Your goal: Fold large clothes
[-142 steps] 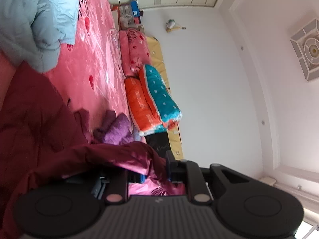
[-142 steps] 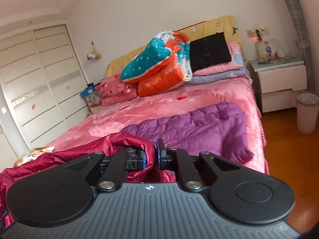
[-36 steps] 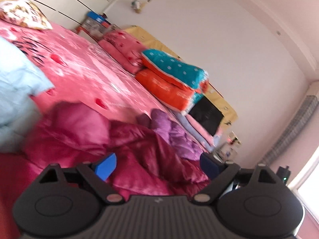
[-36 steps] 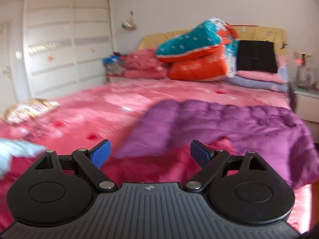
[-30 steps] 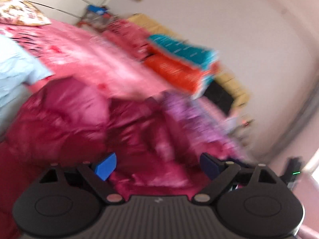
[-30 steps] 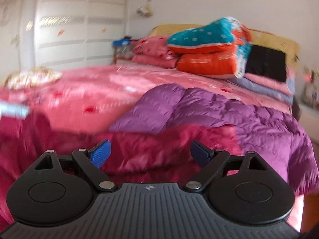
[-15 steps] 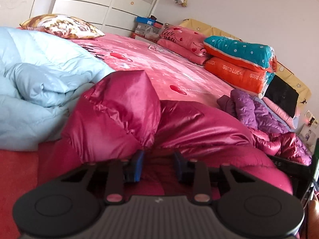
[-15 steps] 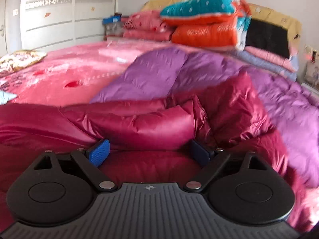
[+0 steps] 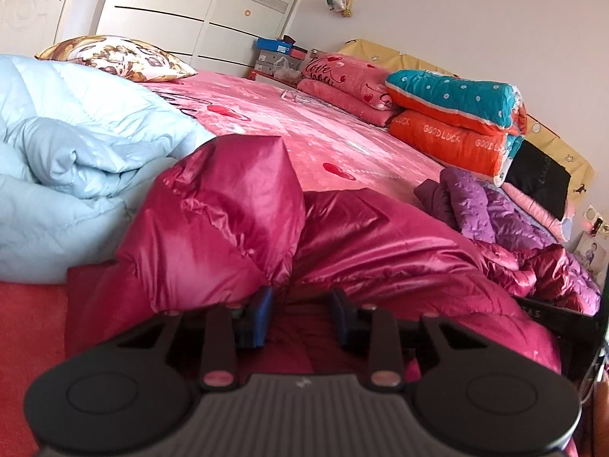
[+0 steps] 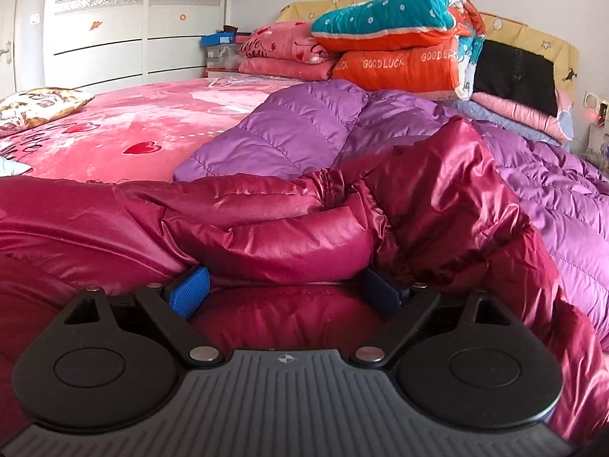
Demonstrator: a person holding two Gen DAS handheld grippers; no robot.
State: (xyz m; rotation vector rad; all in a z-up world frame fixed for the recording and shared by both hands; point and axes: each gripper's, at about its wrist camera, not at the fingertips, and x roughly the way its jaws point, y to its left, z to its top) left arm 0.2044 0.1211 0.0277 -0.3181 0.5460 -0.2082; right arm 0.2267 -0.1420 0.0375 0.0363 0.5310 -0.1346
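Fingers of the left gripper stand partly drawn together, a gap between them, pushed into the crimson jacket below a puffed, upstanding fold; whether they have caught any cloth I cannot tell. On the right gripper the fingers are spread wide, set to either side of a padded roll of the same jacket, touching it but not pinching.

That jacket lies rumpled across the near part of the bed, one sleeve cuff bunched up toward the middle in the right view. I judge the folding to be at an early stage: no flat, squared panel shows, the sleeves are not laid in, and the body is heaped. Smoothing, bringing the sleeves across and doubling the body all seem left to do.

As for room, a purple jacket touches the crimson one on its far right side, and a pale blue quilt presses against it on the left. Between and beyond them the pink bedspread is open toward the stacked bedding at the headboard, well apart. The near edge of the bed is hidden beneath the grippers.
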